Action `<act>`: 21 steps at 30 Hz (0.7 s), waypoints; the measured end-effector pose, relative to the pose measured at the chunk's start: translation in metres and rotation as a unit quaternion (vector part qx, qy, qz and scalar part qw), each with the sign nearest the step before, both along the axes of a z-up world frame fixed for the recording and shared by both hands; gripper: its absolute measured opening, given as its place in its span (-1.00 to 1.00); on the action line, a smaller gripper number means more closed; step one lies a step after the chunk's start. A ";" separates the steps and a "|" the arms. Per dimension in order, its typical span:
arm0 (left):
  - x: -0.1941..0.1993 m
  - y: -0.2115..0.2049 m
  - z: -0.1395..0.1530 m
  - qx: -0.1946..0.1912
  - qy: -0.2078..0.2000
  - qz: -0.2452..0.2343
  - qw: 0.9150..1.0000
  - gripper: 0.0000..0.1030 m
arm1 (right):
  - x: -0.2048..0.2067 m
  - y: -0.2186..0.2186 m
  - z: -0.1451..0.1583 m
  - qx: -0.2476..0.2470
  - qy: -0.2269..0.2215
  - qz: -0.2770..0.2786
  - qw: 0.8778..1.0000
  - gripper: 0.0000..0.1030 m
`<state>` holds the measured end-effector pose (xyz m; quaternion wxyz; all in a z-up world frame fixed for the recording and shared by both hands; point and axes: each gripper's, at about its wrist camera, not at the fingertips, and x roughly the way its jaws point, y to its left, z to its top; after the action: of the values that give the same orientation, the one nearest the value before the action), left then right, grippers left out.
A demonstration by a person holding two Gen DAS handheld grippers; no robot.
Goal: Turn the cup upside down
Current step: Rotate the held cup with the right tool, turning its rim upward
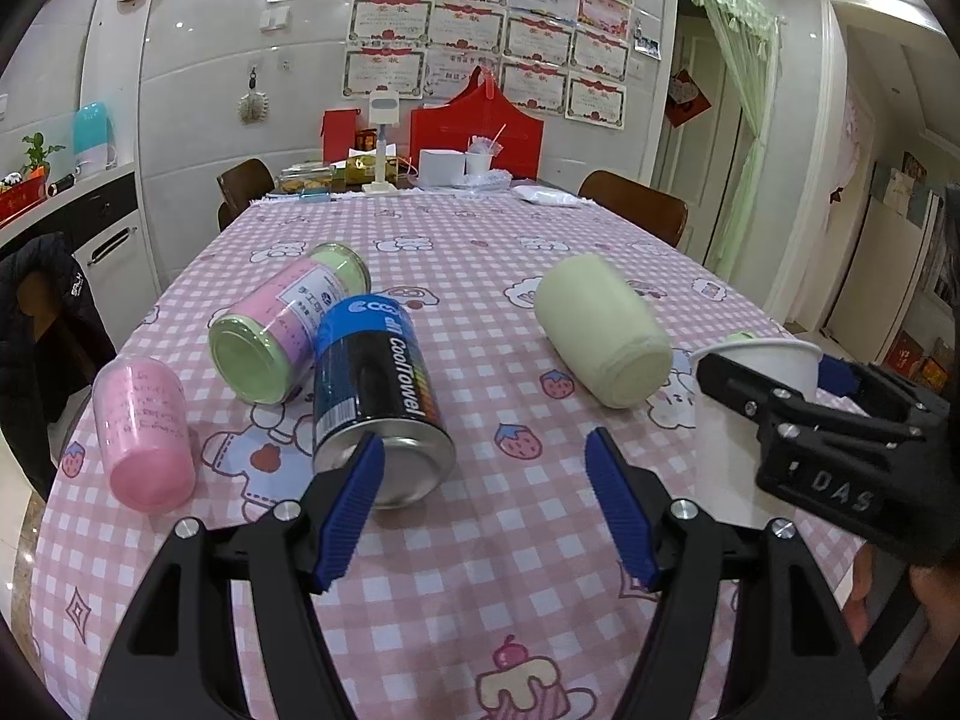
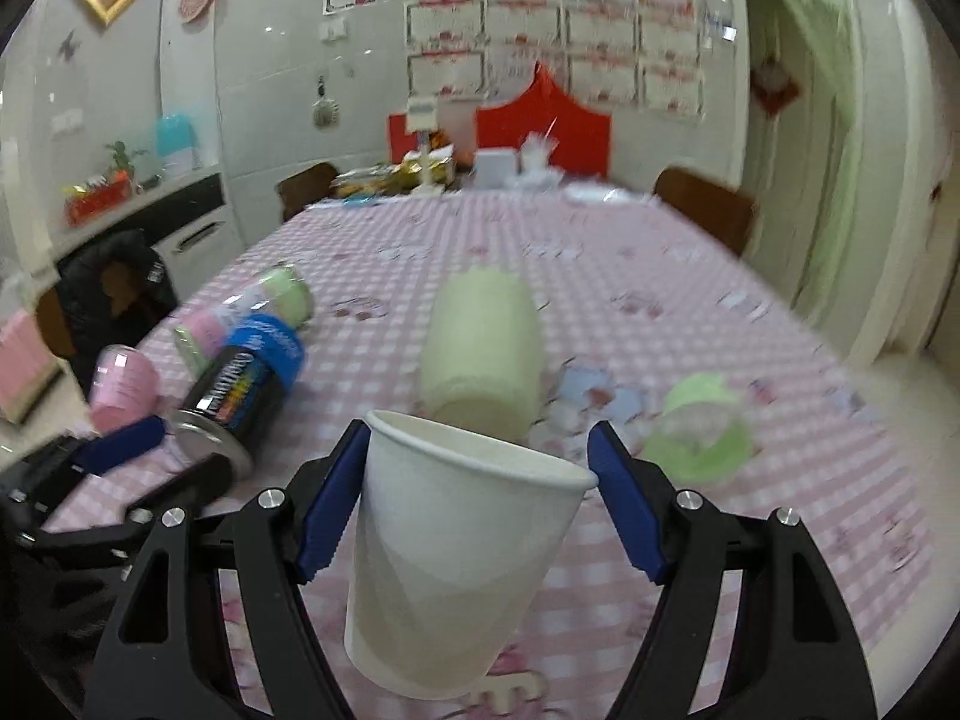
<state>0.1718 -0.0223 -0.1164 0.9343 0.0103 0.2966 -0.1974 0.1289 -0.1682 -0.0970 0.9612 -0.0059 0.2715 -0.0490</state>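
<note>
Table [image 1: 480,252] under a pink checked cloth, clutter at the far end. On it, all lying on their sides – cream cylinder [image 1: 603,330], blue-black CoolTowel can [image 1: 381,396], pink-and-green jar [image 1: 288,330] touching the can, pink cup [image 1: 147,432] near the left edge. Small green lid [image 2: 699,429] sits to the right.

White paper cup [image 2: 462,552] is upright, rim up, slightly tilted, between the right gripper's [image 2: 477,501] fingers. Left pad [image 2: 327,510] touches the cup wall, right pad stands clear – jaws spread, not clamped.

Left gripper [image 1: 486,507] hangs above the cloth just in front of the can, jaws wide apart, holding nothing.
</note>
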 end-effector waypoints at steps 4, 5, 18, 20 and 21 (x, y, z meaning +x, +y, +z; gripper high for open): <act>-0.004 -0.004 0.000 0.002 -0.001 0.000 1.000 0.33 | -0.003 -0.004 -0.010 -0.024 -0.014 0.002 1.000 0.37; -0.005 -0.005 0.000 0.003 -0.001 0.001 1.000 0.33 | -0.004 -0.003 -0.012 -0.031 -0.016 0.001 0.999 0.37; -0.018 -0.013 -0.002 0.009 -0.002 0.006 1.000 0.33 | -0.029 -0.002 -0.021 -0.033 -0.050 0.019 0.998 0.39; -0.021 -0.014 -0.001 0.012 -0.004 0.005 1.000 0.33 | -0.032 -0.003 -0.020 -0.029 -0.050 0.020 0.998 0.39; -0.022 -0.014 -0.001 0.013 -0.004 0.006 1.000 0.33 | -0.034 -0.002 -0.020 -0.028 -0.051 0.020 0.998 0.39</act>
<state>0.1501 -0.0367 -0.1170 0.9364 0.0217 0.2954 -0.1880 0.0953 -0.1707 -0.1169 0.9740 -0.0363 0.2206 -0.0373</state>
